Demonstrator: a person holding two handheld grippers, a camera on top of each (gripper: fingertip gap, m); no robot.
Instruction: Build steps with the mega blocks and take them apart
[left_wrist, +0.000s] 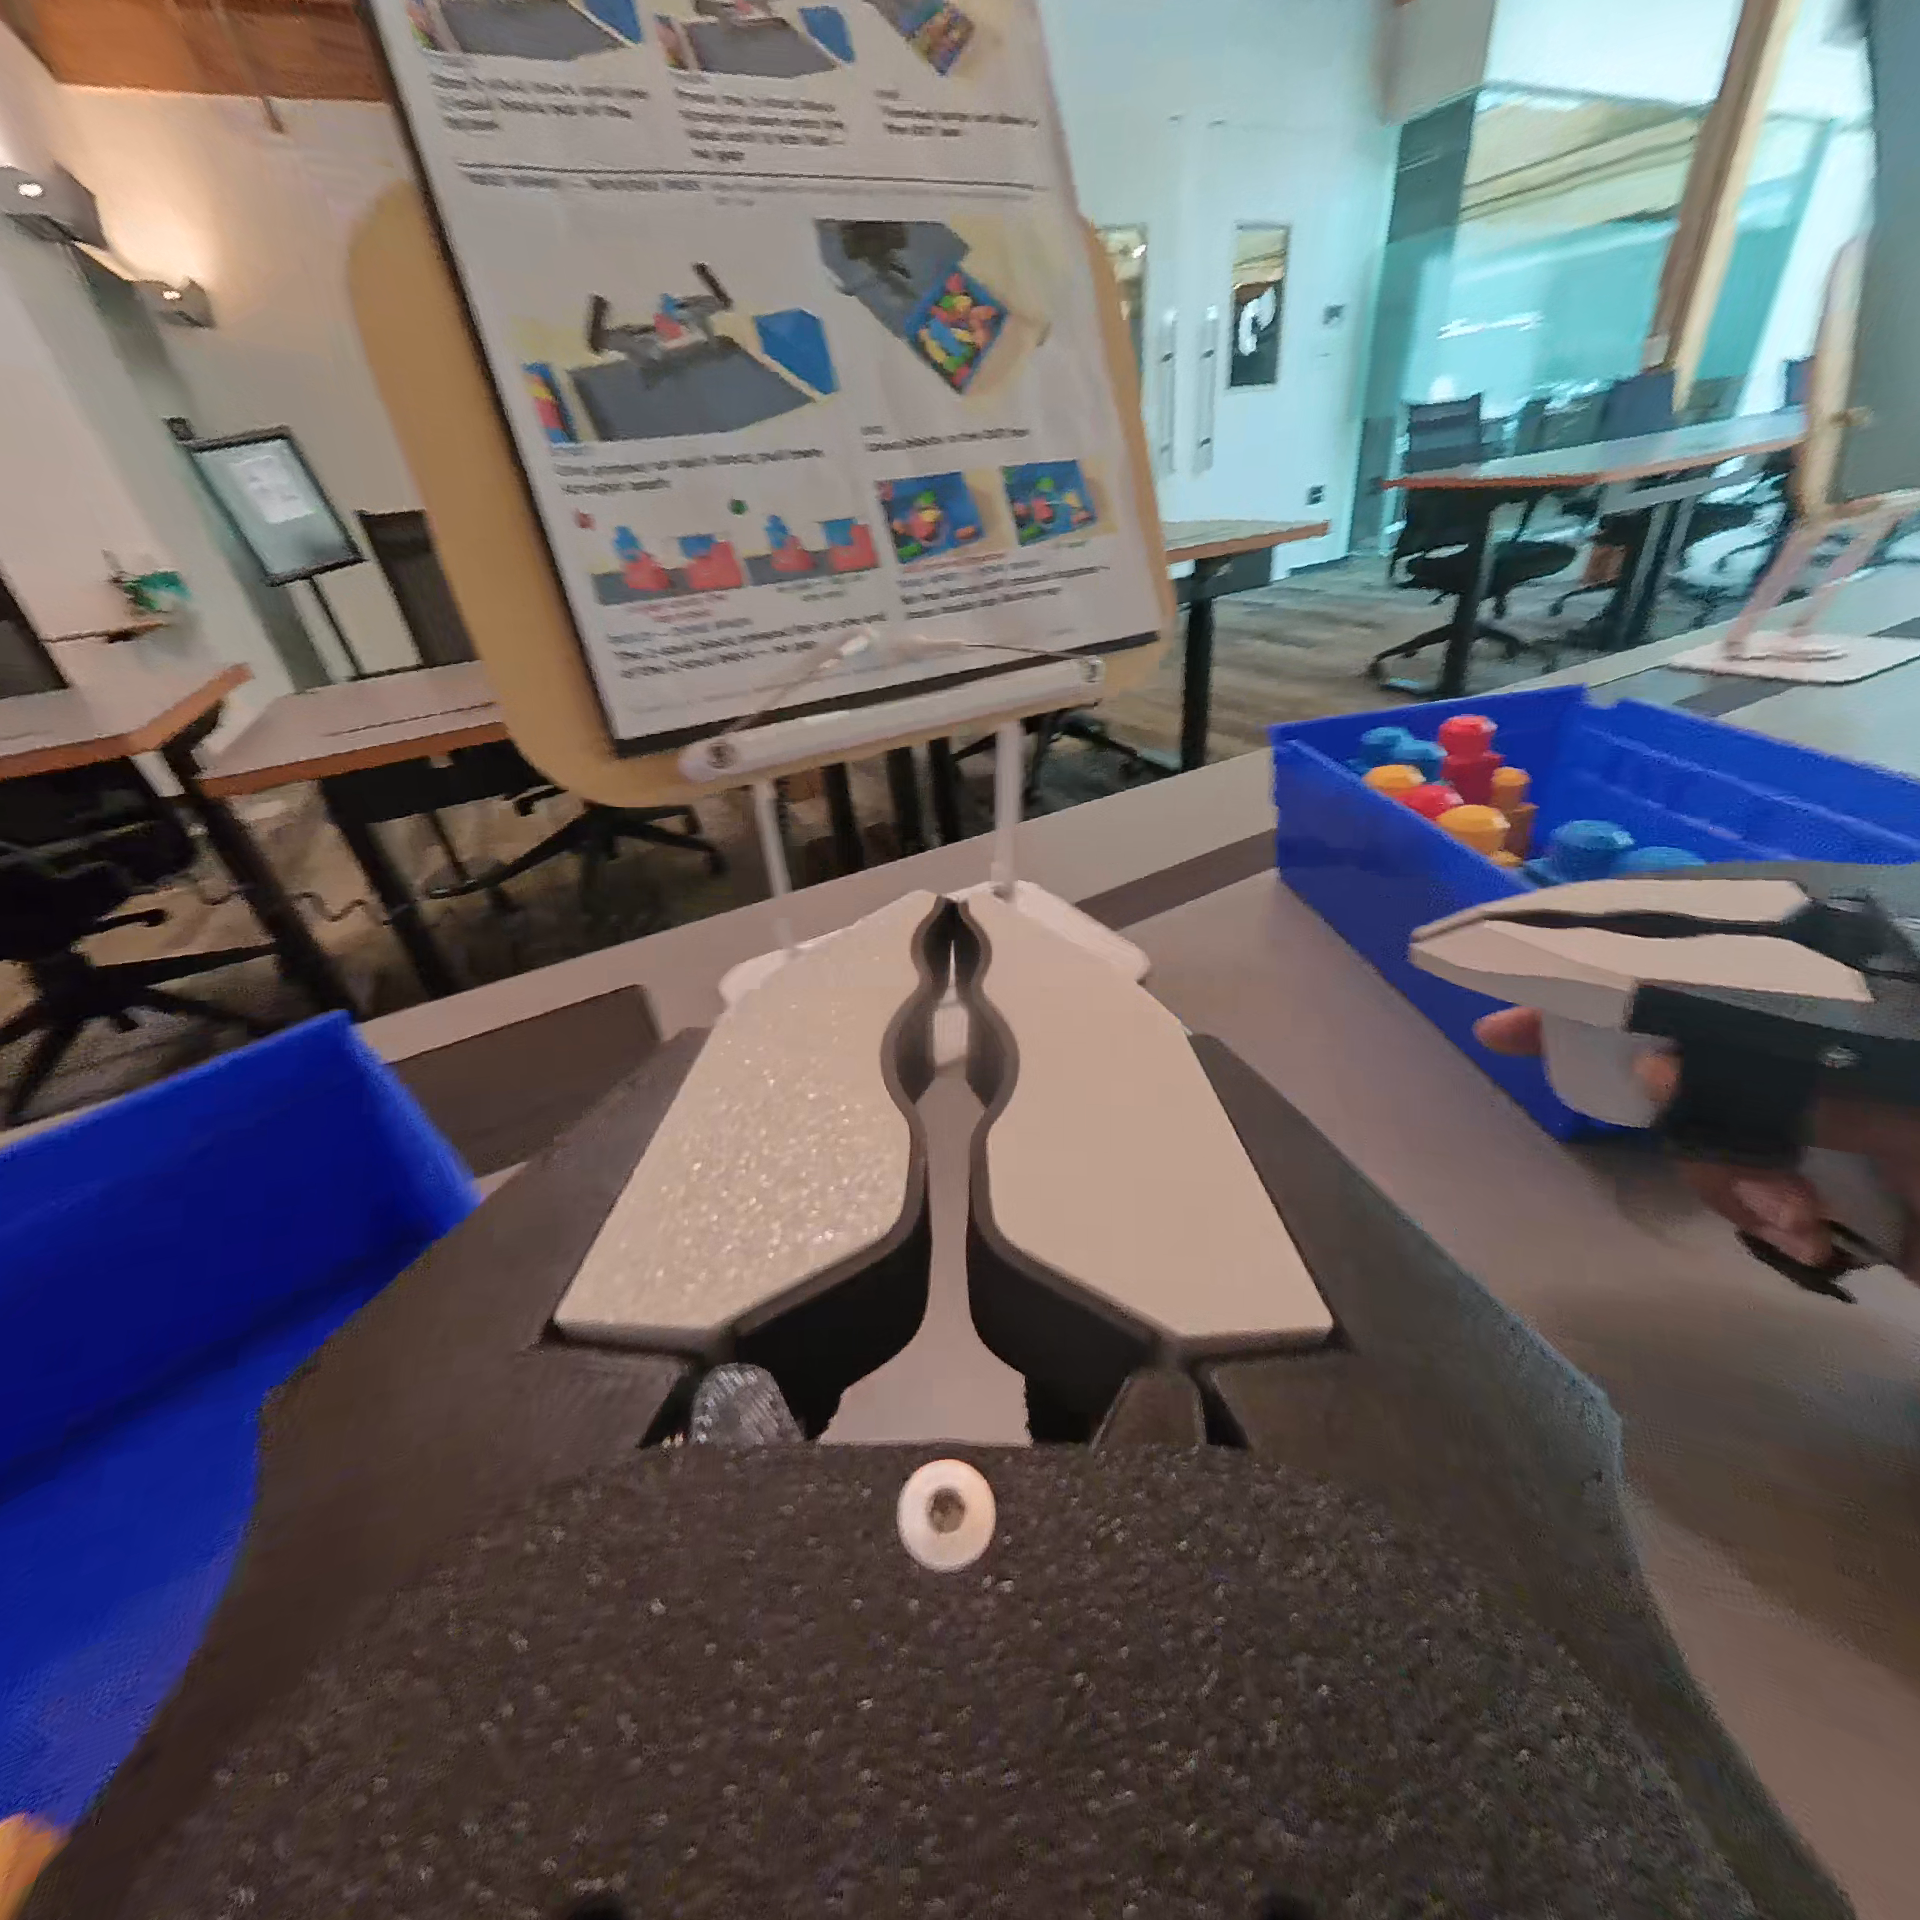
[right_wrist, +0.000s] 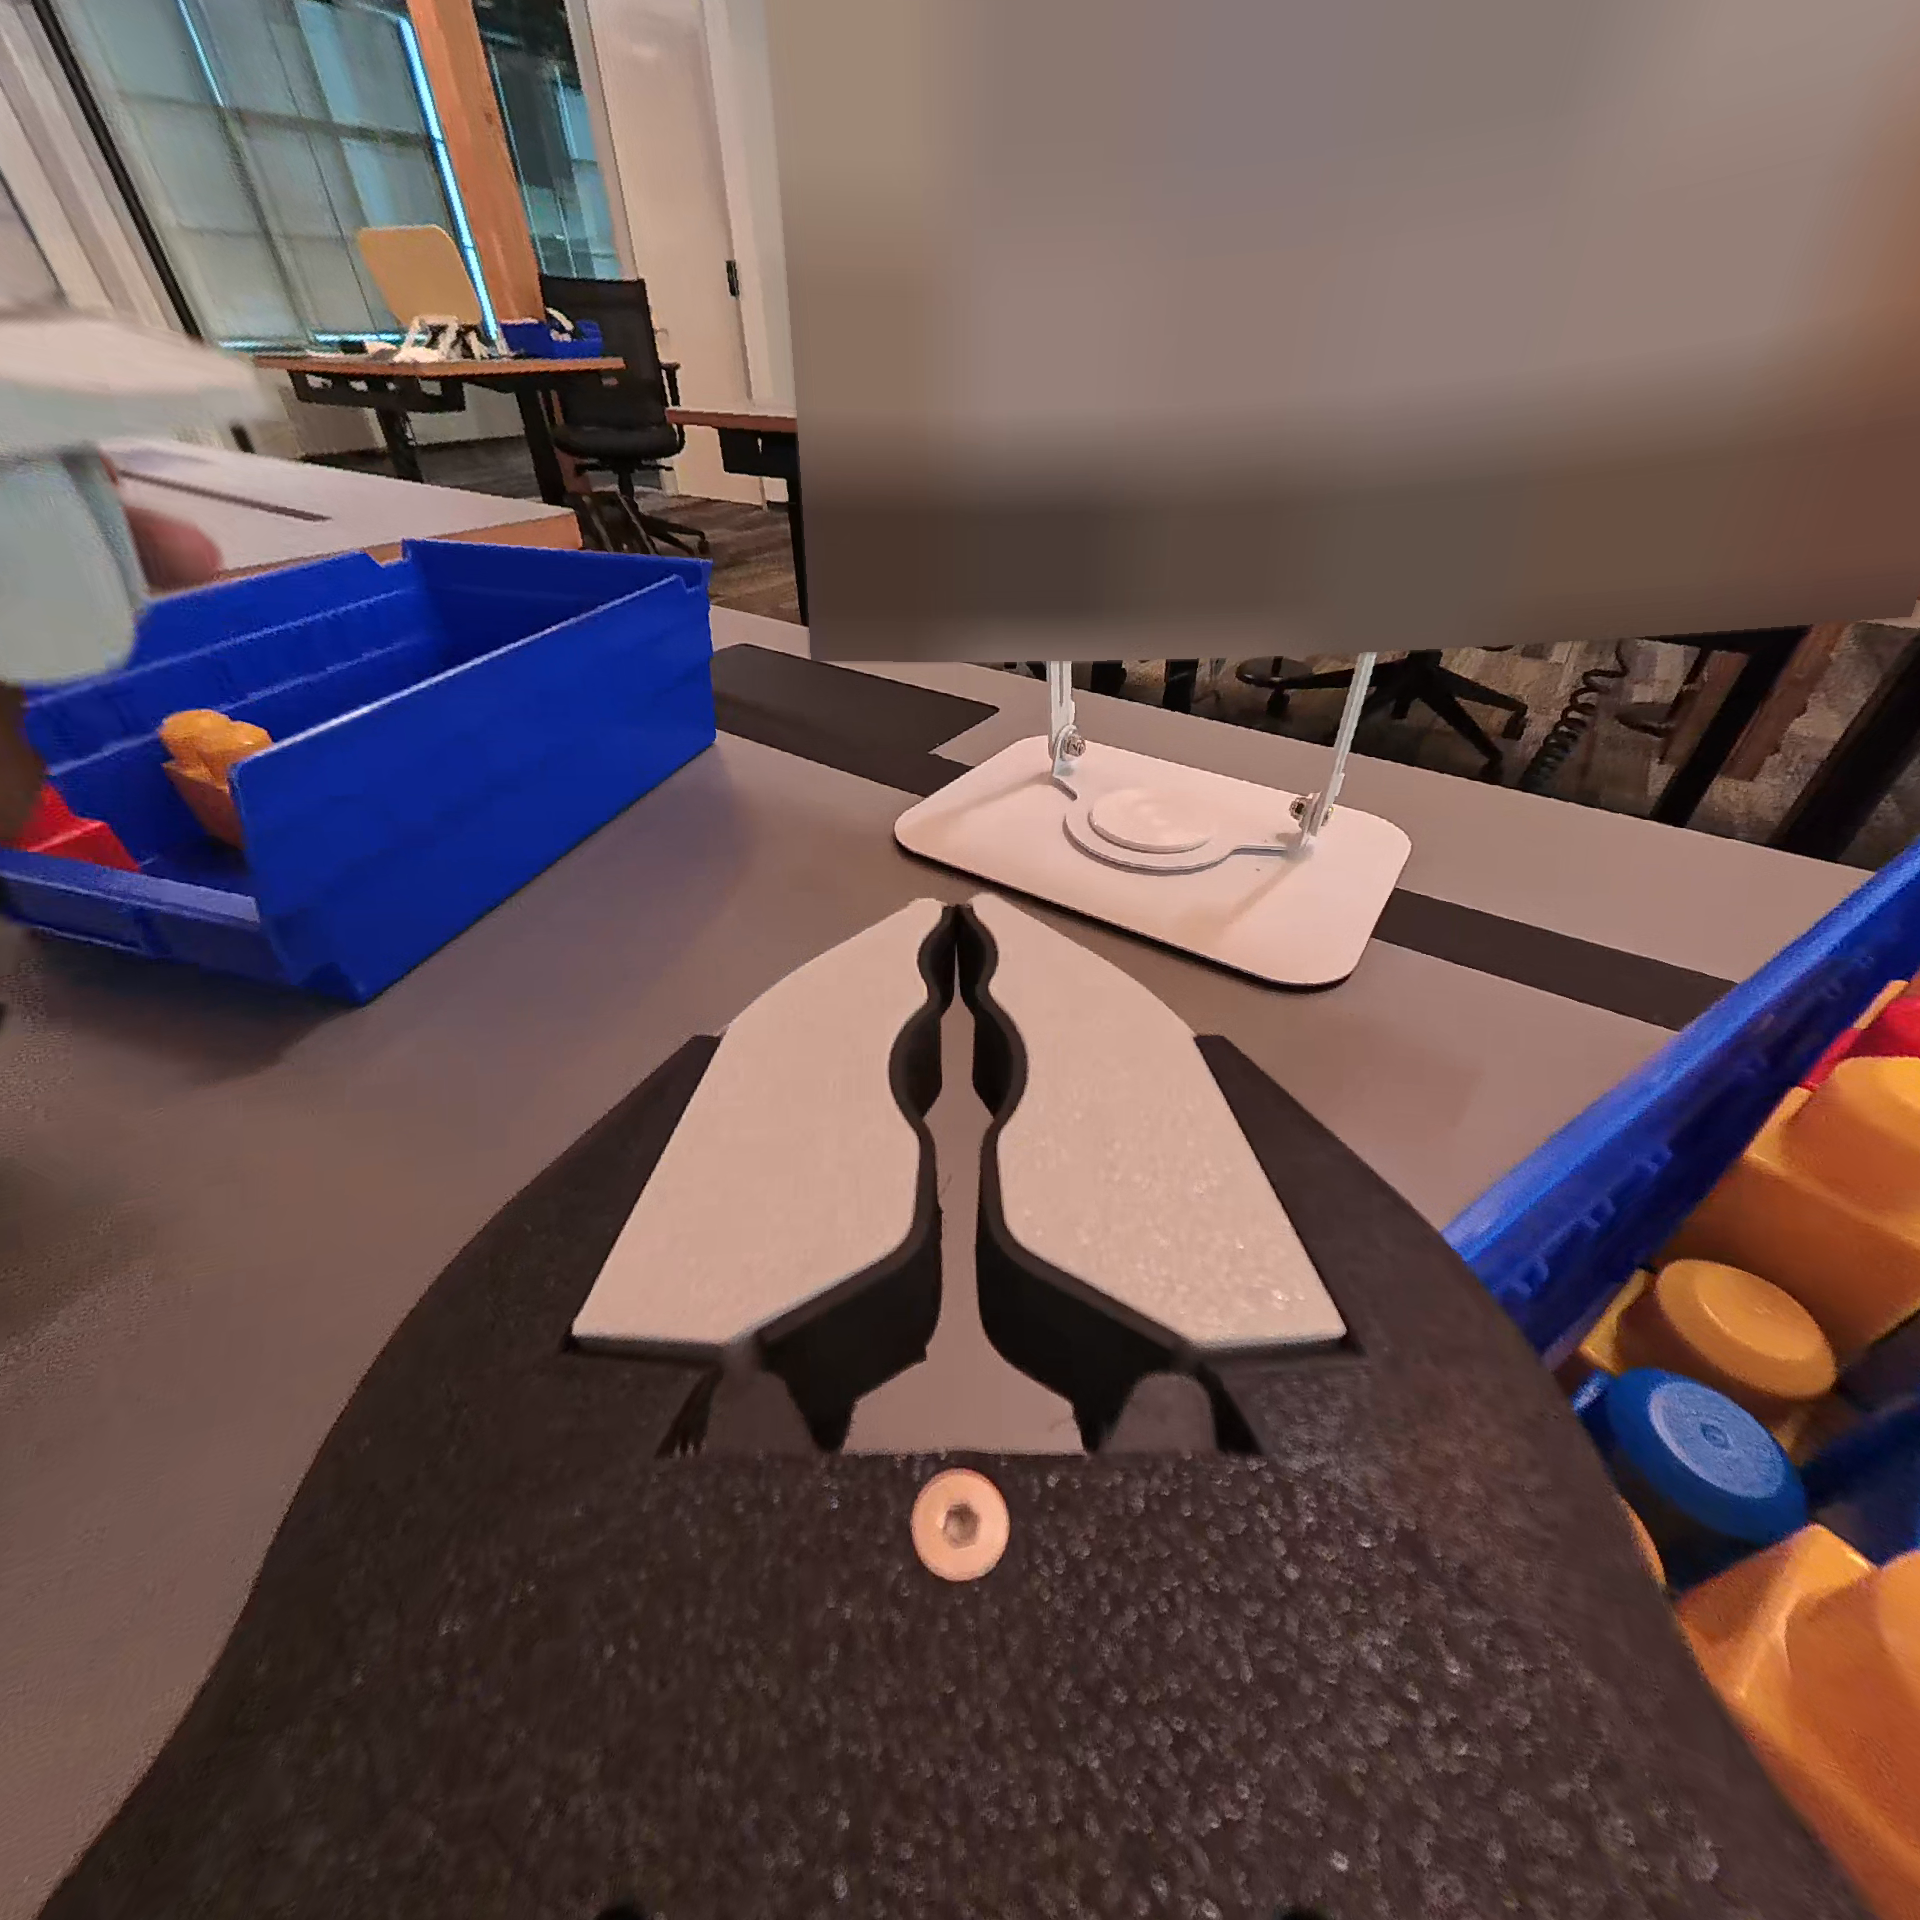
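Off to my right, the mega blocks (left_wrist: 1475, 800) sit heaped in a blue bin (left_wrist: 1351, 831) on the grey table (right_wrist: 312, 1143): red, yellow, orange and blue pieces, close beside my right gripper (right_wrist: 954, 914). Across the table to my left stands a second blue bin (right_wrist: 457, 769), with an orange block (right_wrist: 208, 758) and a red block (right_wrist: 73, 831) inside it. Between the two bins the tabletop carries no block. My left gripper (left_wrist: 951, 914) hangs over the table's middle, its fingers pressed together at the tips with nothing between them. My right gripper's fingers are likewise closed tip to tip and hold nothing; my hand (left_wrist: 1766, 1153) grips its handle. Just beyond both tips rests the white base (right_wrist: 1153, 883) of a stand, which carries an instruction board (left_wrist: 769, 364) with pictures.
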